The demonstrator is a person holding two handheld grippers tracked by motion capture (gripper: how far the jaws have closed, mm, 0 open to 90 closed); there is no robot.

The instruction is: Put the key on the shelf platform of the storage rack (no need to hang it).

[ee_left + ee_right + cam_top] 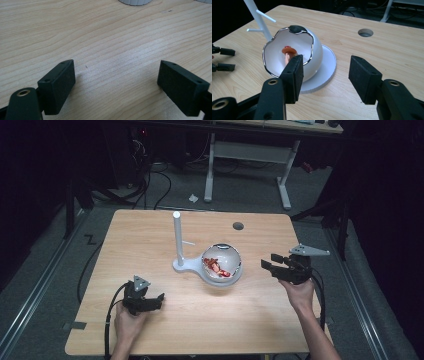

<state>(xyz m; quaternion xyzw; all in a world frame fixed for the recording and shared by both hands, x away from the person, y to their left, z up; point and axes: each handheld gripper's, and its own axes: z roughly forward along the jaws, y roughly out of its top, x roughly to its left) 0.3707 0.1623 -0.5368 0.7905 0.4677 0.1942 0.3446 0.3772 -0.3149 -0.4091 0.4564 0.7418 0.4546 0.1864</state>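
Egg-shaped white bowl (221, 264) is sitting on a round white base (325, 71) mid-table, just right of a white post (177, 236), holding small red pieces (216, 266). Left gripper (150, 301) is hovering near-left with jaws apart over bare wooden table (150, 235). Right gripper (274, 265) is hanging right of the bowl, jaws apart, holding nothing.
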